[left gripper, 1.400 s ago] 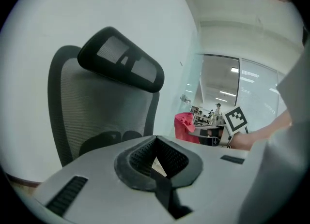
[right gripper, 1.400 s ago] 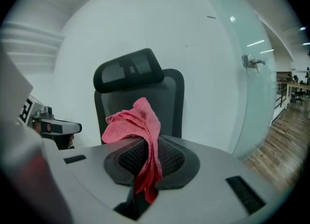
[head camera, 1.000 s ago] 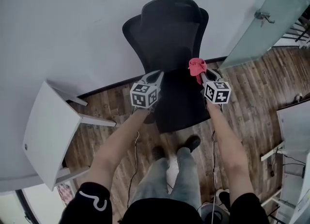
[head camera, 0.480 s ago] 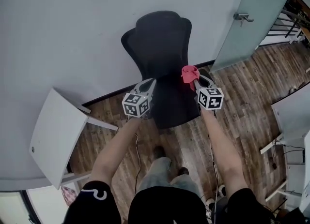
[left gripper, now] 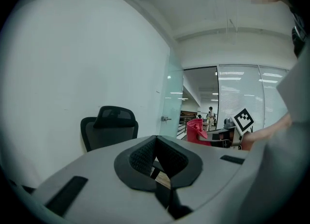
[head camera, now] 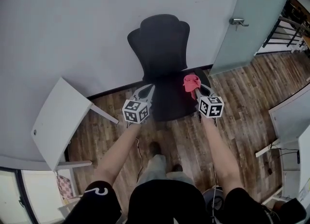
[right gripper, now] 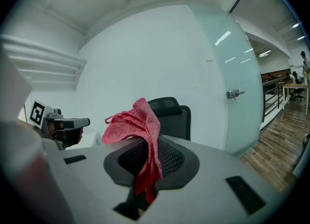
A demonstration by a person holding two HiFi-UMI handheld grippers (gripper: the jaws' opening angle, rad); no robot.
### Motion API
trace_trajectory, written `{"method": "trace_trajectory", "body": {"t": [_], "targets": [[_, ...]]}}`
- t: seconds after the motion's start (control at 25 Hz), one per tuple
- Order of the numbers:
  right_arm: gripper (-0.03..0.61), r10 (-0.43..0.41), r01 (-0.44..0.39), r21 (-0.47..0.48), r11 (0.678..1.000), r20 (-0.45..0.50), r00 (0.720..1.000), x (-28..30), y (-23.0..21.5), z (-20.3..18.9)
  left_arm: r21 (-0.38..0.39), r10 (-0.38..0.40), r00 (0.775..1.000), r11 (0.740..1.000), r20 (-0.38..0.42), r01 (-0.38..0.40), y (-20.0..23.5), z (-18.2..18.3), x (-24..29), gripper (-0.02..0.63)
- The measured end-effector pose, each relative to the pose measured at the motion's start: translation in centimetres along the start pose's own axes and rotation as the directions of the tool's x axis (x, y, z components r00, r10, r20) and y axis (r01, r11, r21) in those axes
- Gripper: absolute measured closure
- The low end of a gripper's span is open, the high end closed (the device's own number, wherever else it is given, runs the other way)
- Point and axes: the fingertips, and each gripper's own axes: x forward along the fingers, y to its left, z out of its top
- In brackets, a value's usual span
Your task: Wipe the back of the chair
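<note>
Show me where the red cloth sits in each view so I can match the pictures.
Head view: red cloth right of centre, at the tip of the right gripper, over the seat of the black chair.
Left gripper view: red cloth right of centre, beside the right gripper's marker cube.
Right gripper view: red cloth at centre, pinched between the fingers, hanging down.
Shared landmark: the black chair against the white wall.

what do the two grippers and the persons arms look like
Both the left gripper and right gripper are light grey with black textured pads, each carrying a white cube printed with black square markers. The arms are bare below short black sleeves; the left sleeve bears a white squiggle.
</note>
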Motion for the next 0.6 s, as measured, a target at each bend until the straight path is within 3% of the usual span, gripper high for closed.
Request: {"method": "trace_trajectory", "body": {"t": [0.2, 0.6], "targets": [[0.512, 0.058, -0.057, -0.046, 0.997, 0.003, 0.998, -3.9, 2.6, 0.1, 0.032, 0.056, 0.998, 0.998, 0.018, -0.057, -3.1, 0.6, -3.7, 0.589], [0.512, 0.135, -0.133, -0.106, 0.985, 0.012, 0.991, -8.5, 7.2, -0.5, 0.076, 0.071, 0.997, 0.995, 0.002, -0.071, -6.5, -0.5, -9.1, 0.589]]}}
